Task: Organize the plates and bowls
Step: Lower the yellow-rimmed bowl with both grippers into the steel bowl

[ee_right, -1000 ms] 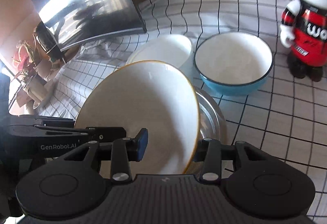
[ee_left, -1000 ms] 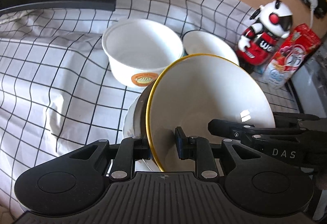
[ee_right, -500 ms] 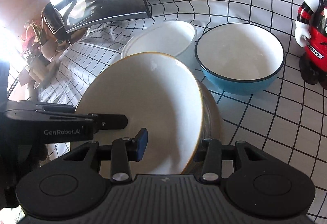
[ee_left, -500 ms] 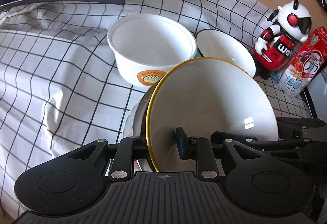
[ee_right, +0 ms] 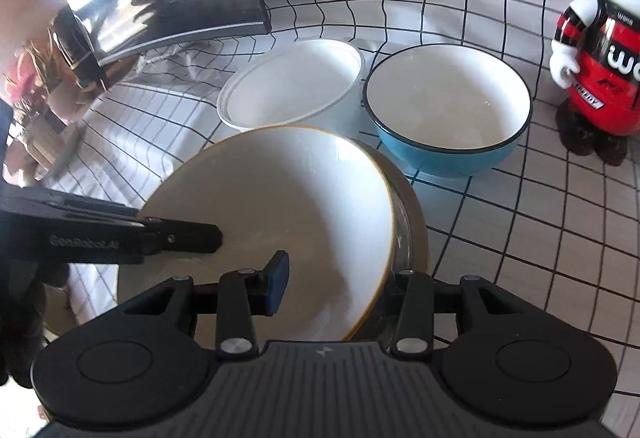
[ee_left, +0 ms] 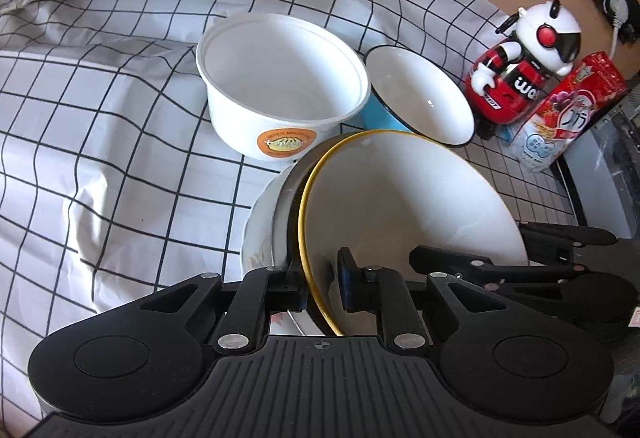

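A: Since a moment back, the left gripper (ee_left: 322, 280) has pinched down on the near rim of the yellow-rimmed plate (ee_left: 404, 206); its jaws stood looser around that rim before. White tub and blue bowl have not shifted.

B: And the right gripper (ee_right: 338, 278)?

A: Clamped on the same plate, at the opposite edge, as narrow as before. Both hold it tilted, one side lifted.

B: Where is the plate relative to the white tub (ee_left: 282, 86)?

A: Just in front of it, nearer the cameras, partly over a metal dish (ee_right: 410, 222) and a pale patterned plate (ee_left: 256, 238) underneath. The blue bowl (ee_right: 448, 106) stands beside the tub, to its right, rims close. I can't tell whether the yellow-rimmed plate's low edge touches the metal dish or hangs just clear; the fingers hide that spot.

B: So what does the next move turn on?

A: My guess: the plate lies straight ahead of both grippers, its face slanting from the left gripper's low rim up toward the right one. The stack is directly beneath, so levelling and lowering would nest it. Neither hand is nearer; they share the rim.

B: Anything in the way?

A: The toy robot (ee_right: 600, 38) stands well right of the tub, out of the path.
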